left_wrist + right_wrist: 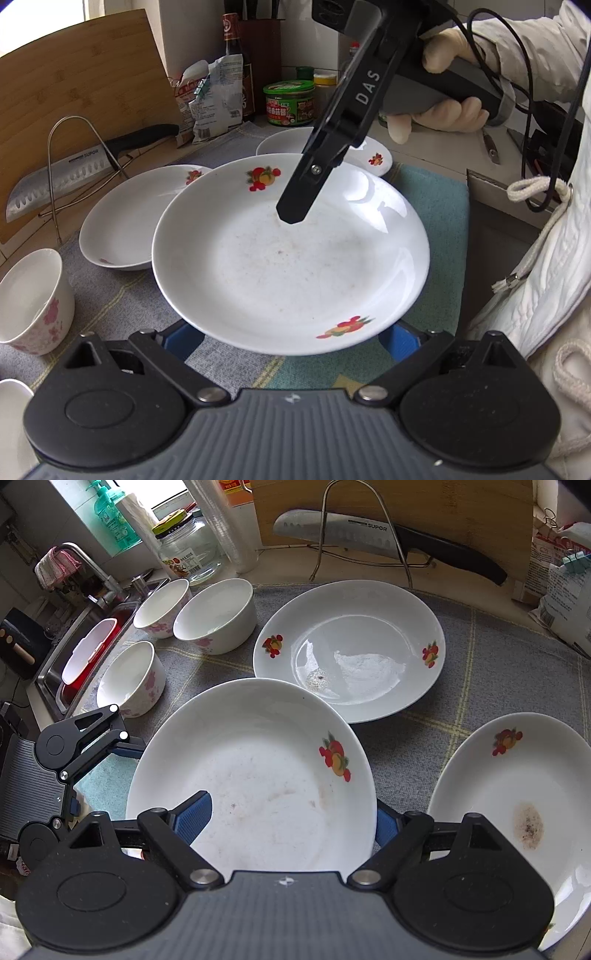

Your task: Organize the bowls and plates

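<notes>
This is a home kitchen. A steel sink [55, 672] with a bent tap [92, 566] sits at nine o'clock of the worktop [491, 686], and a green soap bottle [110, 515] stands on the sill at eleven. At twelve o'clock a wooden chopping board [443, 513] leans on the wall behind a wire rack [354, 528] carrying a broad kitchen knife [369, 531]. A sauce bottle [236, 62], a green-lidded jar [290, 103] and food packets [210, 99] crowd the corner. White flowered bowls [216, 616] and fruit-patterned plates [351, 650] lie on a grey checked cloth [406, 749].

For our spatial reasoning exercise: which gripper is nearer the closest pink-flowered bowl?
Left. The left gripper sits just beside the pink-flowered bowl, at the plate's near edge. The right gripper is farther round the plate's rim, away from the bowl.
</notes>
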Demonstrator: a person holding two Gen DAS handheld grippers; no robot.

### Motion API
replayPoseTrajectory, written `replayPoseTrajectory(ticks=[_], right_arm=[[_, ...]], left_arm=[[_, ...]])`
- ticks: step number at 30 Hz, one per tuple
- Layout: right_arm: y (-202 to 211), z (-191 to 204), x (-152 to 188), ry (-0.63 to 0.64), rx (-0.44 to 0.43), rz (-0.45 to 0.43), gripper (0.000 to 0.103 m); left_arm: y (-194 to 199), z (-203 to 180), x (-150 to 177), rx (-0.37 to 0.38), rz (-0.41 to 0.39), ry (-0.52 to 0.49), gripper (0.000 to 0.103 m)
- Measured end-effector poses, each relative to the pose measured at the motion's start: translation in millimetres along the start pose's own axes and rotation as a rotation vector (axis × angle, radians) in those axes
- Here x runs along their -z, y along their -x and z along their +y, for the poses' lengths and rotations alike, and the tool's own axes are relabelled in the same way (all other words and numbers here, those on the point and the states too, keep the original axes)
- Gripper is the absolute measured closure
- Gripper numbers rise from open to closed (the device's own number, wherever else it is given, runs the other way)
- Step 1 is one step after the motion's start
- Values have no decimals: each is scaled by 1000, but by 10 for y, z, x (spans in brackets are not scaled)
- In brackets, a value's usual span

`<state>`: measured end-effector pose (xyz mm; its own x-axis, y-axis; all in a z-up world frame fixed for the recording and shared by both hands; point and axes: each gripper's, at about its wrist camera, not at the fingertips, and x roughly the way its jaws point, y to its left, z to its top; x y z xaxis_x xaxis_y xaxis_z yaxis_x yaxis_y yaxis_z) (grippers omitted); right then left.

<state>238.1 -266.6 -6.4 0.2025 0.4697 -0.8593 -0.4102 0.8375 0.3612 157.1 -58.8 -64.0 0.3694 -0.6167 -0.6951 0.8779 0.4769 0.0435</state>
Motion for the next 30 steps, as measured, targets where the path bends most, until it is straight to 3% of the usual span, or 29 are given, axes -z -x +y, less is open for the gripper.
replayPoseTrajectory(ticks=[30], right_arm=[[602,-1091,232,-116,78,-76,11]], left_arm=[[-785,-148,-953,92,12,-101,4]])
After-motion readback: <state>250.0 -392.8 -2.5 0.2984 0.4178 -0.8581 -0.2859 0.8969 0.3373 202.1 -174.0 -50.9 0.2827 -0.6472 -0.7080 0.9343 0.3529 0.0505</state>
